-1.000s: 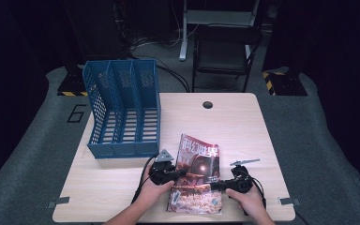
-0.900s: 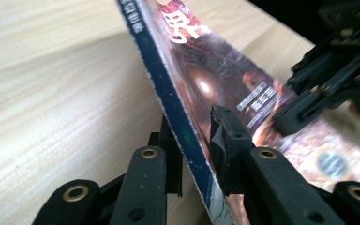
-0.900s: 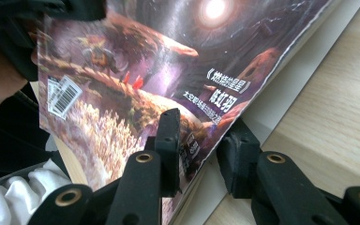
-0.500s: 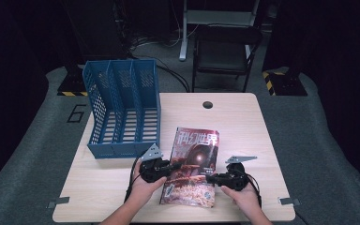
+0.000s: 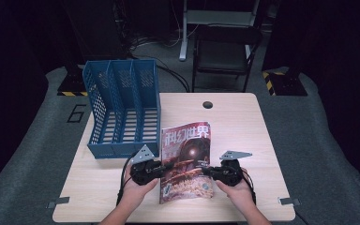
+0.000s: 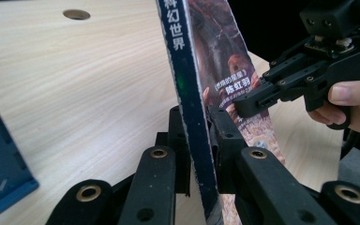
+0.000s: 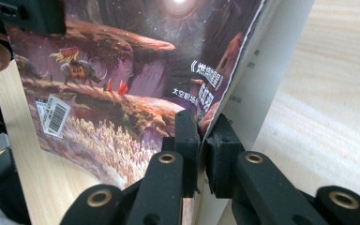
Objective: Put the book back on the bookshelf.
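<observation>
High view – magazine (image 5: 186,159): it was held between the two claws, its far end raised off the table (image 5: 243,122), cover facing up; a two-sided hold kept the limp pages from sagging.
High view – left claw (image 5: 165,167): pressed together on the magazine's spine edge, hand (image 5: 138,185) beneath it.
High view – right claw (image 5: 208,171): pinching the opposite, open edge, directly across from the left claw, so the load was shared evenly.
High view – file rack (image 5: 122,110): blue, three slots, standing just beyond and outboard of the left claw; judged the likely destination, hence the magazine being tipped up.

Left gripper view – left claw (image 6: 199,136): jaws had just been closing and were clamped on the dark spine, which stood upright between them; the grip sat low on the spine, apparently to leave the upper part free to enter a slot.
Left gripper view – right claw (image 6: 243,104): seen beyond the cover, nipping its far edge.

Right gripper view – right claw (image 7: 201,133): jaws had just been closing and were nipped on the cover and pages together, with white inner pages outboard; holding all the leaves would stop them fanning.
</observation>
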Tool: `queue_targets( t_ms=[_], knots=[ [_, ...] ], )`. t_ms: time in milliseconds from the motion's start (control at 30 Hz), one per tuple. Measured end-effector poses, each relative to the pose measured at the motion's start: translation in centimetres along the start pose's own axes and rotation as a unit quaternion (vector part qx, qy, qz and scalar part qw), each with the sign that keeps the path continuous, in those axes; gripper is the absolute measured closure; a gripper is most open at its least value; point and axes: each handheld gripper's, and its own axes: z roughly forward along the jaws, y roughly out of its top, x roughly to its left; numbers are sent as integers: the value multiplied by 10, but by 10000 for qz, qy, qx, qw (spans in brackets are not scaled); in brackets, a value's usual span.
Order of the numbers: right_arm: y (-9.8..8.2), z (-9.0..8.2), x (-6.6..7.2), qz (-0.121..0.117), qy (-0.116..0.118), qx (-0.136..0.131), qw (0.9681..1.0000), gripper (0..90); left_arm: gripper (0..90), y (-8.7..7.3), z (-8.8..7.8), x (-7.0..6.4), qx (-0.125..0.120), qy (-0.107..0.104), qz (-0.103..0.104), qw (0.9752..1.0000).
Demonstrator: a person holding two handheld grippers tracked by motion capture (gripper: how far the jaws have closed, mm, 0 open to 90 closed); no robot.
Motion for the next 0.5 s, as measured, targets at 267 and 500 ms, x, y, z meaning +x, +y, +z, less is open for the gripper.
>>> queue_targets(
  t_ms=[267,500],
  knots=[
    [5,1,6,-335,-197,-183,9991,858,805,-1,-6,-3,-123,141,170,9997],
    [5,4,8,-450,-236,-228,9984,859,801,-6,-9,-2,-126,174,104,9997]
  ],
)
